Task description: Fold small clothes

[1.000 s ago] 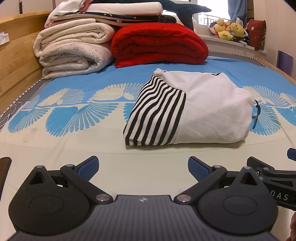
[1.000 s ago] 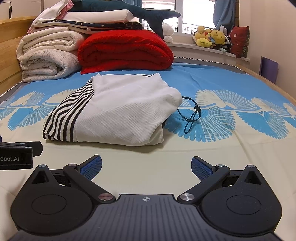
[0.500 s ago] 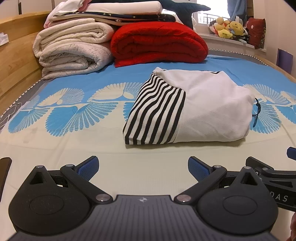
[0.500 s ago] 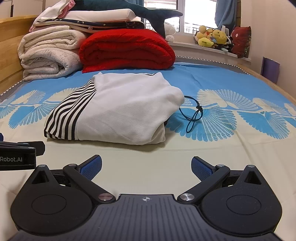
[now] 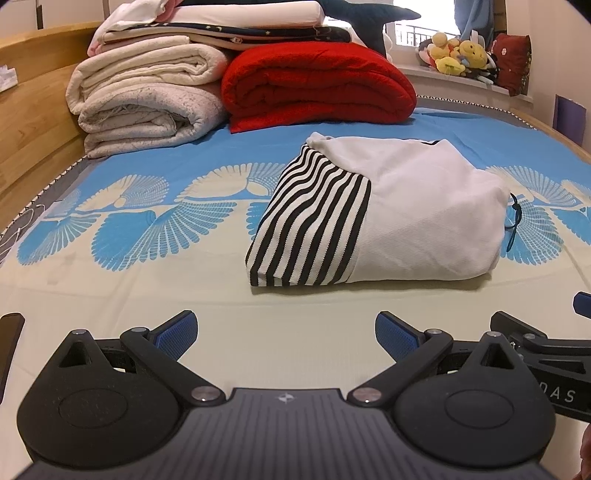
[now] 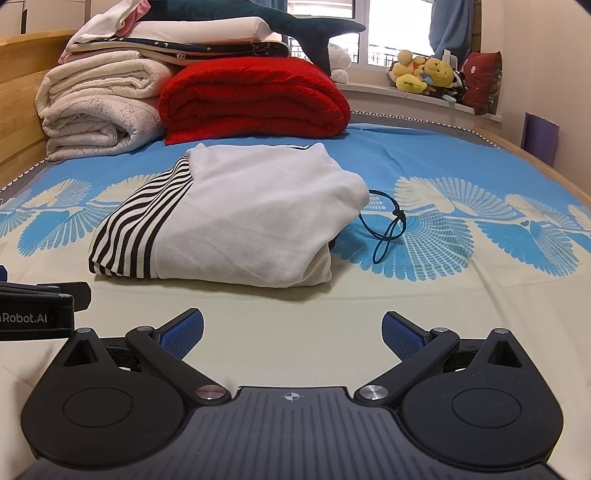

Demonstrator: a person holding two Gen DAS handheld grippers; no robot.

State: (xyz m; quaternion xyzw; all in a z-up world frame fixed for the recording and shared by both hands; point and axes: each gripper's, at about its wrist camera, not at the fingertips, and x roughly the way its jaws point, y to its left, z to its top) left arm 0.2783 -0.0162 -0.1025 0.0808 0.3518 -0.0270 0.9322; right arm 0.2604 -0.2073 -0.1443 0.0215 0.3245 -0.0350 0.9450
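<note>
**— Where is the garment, and what are your jaws doing?**

— The white top (image 5: 424,214) with its striped sleeve (image 5: 314,225) lies folded into a compact block on the bed sheet (image 5: 147,288), in the middle of the bed, well in front of me. Both my grippers hang low over the sheet, short of it. My left gripper (image 5: 286,332) has its jaws spread wide with nothing between them; my right gripper (image 6: 291,332) is the same, wide and empty. Neither touches the cloth.

**— So what is the step, and how do you do it well?**

— I judge the folding is as good as done, so what remains is a tidy-up or moving the bundle. The near edge is plump and layered. If I lift it, I should come in from both ends at once, one gripper at the striped end and one at the white end, and pinch all the layers together, or the block will fall open. A dark blue cord (image 6: 386,230) trails out on the sheet at the right end of the top; I would keep my right jaws off it so it does not drag.

**— Count what you see.**

— One folded top, one cord loop, two grippers. Behind the top: one red blanket (image 5: 317,85), two rolled cream blankets (image 5: 144,96), and flat folded bedding stacked on top, which I cannot count surely. A dark plush shark (image 6: 295,22) lies across that pile. On the window sill sits a cluster of soft toys (image 6: 424,74), too bunched to number.
</note>
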